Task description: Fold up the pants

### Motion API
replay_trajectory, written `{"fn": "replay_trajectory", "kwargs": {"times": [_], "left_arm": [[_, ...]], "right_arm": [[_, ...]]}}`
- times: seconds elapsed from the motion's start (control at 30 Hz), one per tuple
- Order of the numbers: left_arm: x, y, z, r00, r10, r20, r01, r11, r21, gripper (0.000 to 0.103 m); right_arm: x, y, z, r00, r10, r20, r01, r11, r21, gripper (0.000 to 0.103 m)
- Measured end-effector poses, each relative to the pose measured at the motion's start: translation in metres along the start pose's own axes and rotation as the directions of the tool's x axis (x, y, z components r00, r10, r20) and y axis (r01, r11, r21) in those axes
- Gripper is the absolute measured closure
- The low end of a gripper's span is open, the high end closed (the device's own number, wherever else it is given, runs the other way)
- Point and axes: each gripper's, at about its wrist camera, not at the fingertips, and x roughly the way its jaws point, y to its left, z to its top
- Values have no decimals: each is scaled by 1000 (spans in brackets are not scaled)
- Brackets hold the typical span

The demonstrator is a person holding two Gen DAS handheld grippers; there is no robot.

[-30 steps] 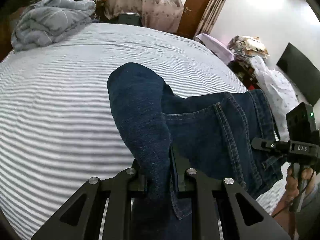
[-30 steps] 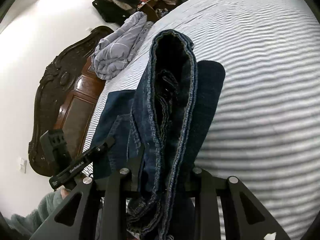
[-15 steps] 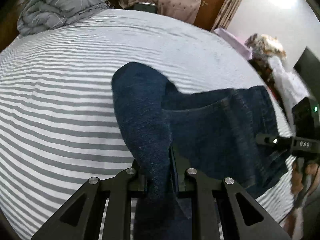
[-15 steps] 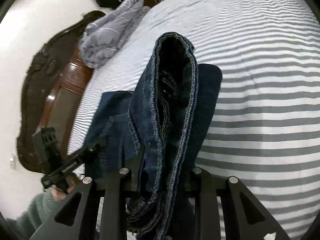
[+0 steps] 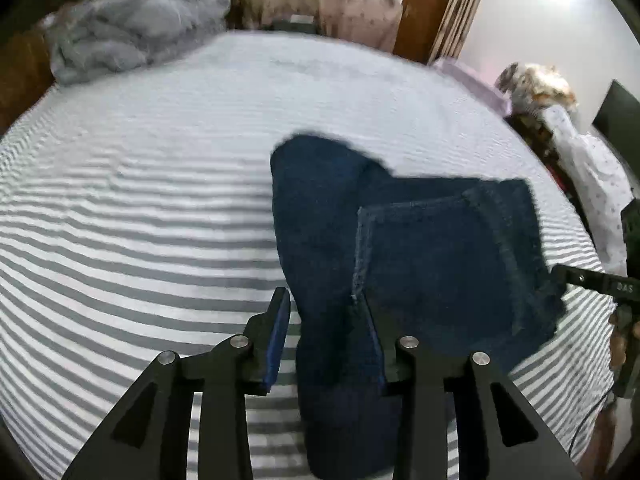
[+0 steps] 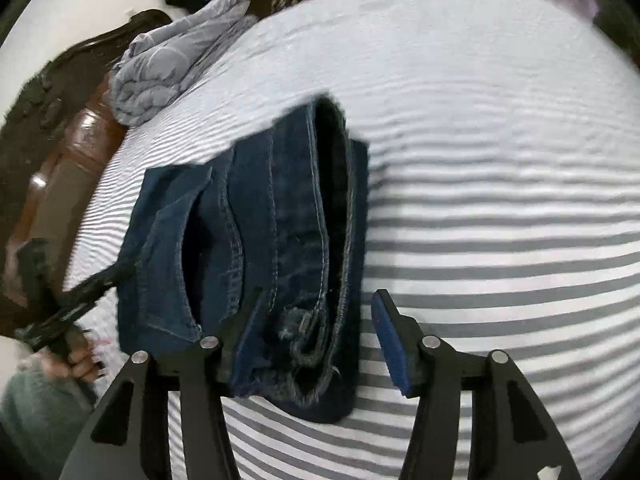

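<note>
The left gripper [image 5: 322,312] has just been opening; its jaws stand apart, the folded dark blue denim pants [image 5: 420,264] lying between them on the grey-and-white striped bedsheet [image 5: 140,220] (left pad clear of the cloth). The right gripper [image 6: 316,312] has likewise been opening, jaws parted, the pants' waistband end between them, right pad clear.

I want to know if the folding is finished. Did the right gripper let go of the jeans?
Yes. The right gripper has just been opening; a strip of striped bedsheet shows beside one pad, and the jeans lie flatter on it than before.
</note>
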Motion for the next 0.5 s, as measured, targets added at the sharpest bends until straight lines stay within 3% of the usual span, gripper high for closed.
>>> {"fn": "replay_trajectory", "kwargs": {"times": [0.1, 0.23, 0.33, 0.5], "left_arm": [[-14, -9, -8, 1000, -2, 17, 2, 1000, -4, 66], [-5, -31, -27, 999, 31, -24, -29, 998, 63, 66], [6, -45, -38, 996, 66, -54, -59, 990, 124, 66], [22, -53, -55, 992, 116, -54, -102, 971, 214, 66]], "right_arm": [[-24, 32, -4, 994, -55, 99, 67, 989, -130, 53], [-7, 69, -10, 991, -114, 66, 125, 968, -218, 66], [12, 76, -20, 973, -221, 63, 230, 942, -246, 66], [24, 77, -35, 953, -292, 77, 301, 911, -281, 66]]}}
